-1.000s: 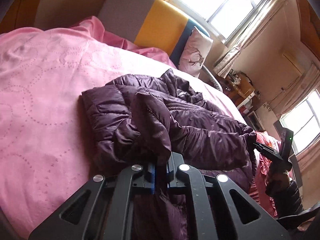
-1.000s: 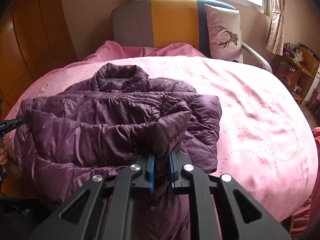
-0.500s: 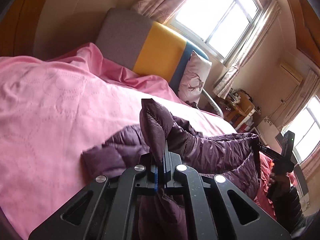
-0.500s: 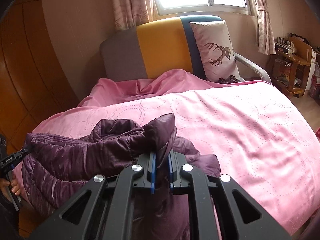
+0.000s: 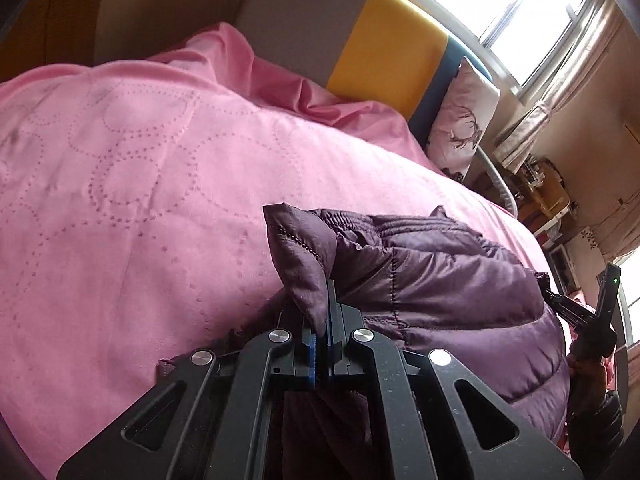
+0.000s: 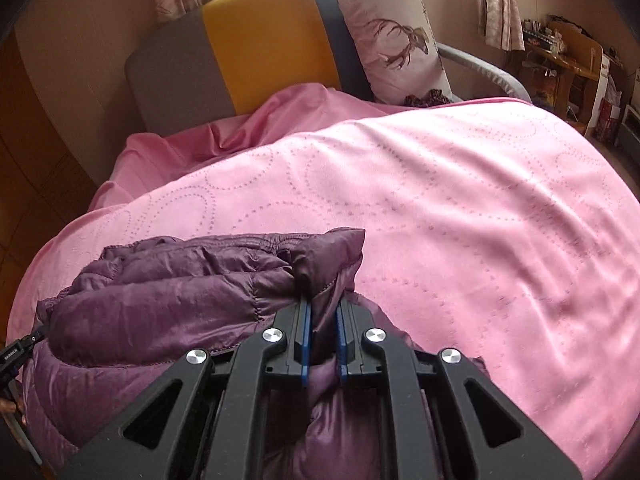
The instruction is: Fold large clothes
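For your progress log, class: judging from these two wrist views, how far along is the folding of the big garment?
Done: the quilted purple puffer jacket lies bunched on the pink dotted bedspread, apparently doubled over. In hand: the left gripper and right gripper each pinch a jacket corner. Left: laying those corners down, smoothing, and probably another fold, since it is lumpy.

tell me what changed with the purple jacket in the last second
Both grippers, left gripper and right gripper, pulled the purple jacket toward the near edge of the pink bedspread, bunching it up. Both grips stayed shut on it; the pillow is unmoved.
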`<state>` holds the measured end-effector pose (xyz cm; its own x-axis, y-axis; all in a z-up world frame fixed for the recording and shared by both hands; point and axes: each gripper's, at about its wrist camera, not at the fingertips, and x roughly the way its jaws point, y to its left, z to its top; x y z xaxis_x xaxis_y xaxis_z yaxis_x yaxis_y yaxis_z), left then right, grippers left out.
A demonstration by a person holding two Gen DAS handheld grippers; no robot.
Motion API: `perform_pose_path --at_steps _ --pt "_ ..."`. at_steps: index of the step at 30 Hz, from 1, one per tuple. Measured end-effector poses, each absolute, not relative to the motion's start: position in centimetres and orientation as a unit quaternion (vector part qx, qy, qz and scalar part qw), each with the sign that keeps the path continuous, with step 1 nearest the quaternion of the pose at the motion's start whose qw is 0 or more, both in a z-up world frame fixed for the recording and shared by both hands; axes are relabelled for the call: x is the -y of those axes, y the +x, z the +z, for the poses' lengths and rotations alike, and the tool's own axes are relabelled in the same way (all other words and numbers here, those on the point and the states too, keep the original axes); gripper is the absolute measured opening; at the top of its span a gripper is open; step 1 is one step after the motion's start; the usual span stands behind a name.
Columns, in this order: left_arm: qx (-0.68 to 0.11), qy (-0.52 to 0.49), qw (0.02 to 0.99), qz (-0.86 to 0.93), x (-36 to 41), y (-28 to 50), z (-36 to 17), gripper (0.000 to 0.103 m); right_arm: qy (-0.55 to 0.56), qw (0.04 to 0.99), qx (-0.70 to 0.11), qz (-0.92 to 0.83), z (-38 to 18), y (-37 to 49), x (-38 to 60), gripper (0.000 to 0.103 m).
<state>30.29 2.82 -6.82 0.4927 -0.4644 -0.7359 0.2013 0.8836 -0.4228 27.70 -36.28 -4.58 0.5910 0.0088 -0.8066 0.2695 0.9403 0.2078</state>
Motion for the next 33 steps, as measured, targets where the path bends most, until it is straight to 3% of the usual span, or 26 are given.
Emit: perform_pose_path --at_steps 2,3,4,6,7,8,10,17,18,21,22,24,26,33 --pt "-0.471 -0.149 0.848 -0.190 -3.0 30.2 -7.4 0.005 0.161 0.875 -0.451 -0.074 -5.0 27.6 36.4 0.020" --pt "-0.469 -0.157 0.848 -0.191 -3.4 29.9 -7.2 0.005 0.166 0.875 -0.449 -0.073 -4.7 27.2 36.5 0.029" --pt "-0.468 -0.167 0.847 -0.191 -3.8 29.6 -7.0 0.012 0.171 0.876 -0.446 -0.068 -4.3 26.7 36.7 0.040" --pt "-0.463 -0.203 0.842 -0.189 -5.5 28.4 -6.6 0.045 0.179 0.882 -0.433 -0.056 -3.2 25.2 37.2 0.055" --pt "-0.457 -0.226 0.839 -0.191 -6.4 27.7 -6.5 0.072 0.181 0.885 -0.426 -0.053 -2.7 23.9 37.5 0.060" --pt "-0.448 -0.255 0.834 -0.198 -7.5 26.7 -6.5 0.077 0.185 0.887 -0.420 -0.049 -2.3 22.8 37.9 0.062" --pt "-0.447 -0.281 0.821 -0.218 -8.7 24.8 -6.8 0.077 0.202 0.887 -0.413 -0.041 -2.0 20.1 38.8 0.067" --pt "-0.447 -0.344 0.782 -0.266 -10.9 18.9 -9.1 0.077 0.265 0.862 -0.432 -0.006 -4.7 11.0 39.3 0.070" --pt "-0.446 -0.348 0.779 -0.270 -10.9 18.5 -9.2 0.077 0.266 0.861 -0.433 -0.007 -5.1 10.4 39.0 0.068" --pt "-0.450 -0.344 0.772 -0.288 -10.5 17.2 -9.2 0.064 0.275 0.859 -0.432 -0.004 -5.5 9.3 38.5 0.042" --pt "-0.452 -0.339 0.773 -0.290 -10.2 17.0 -9.1 0.055 0.276 0.859 -0.431 0.000 -5.4 9.0 38.4 0.033" --pt "-0.456 -0.328 0.773 -0.297 -9.7 16.6 -9.0 0.048 0.271 0.860 -0.432 0.005 -4.8 8.6 38.1 0.025" --pt "-0.457 -0.326 0.769 -0.305 -9.9 15.5 -9.0 0.042 0.260 0.861 -0.437 0.011 -4.3 7.8 37.9 0.021" --pt "-0.472 -0.302 0.764 -0.319 -10.7 10.7 -8.4 0.042 0.235 0.850 -0.471 0.026 -3.7 2.7 37.5 0.021"
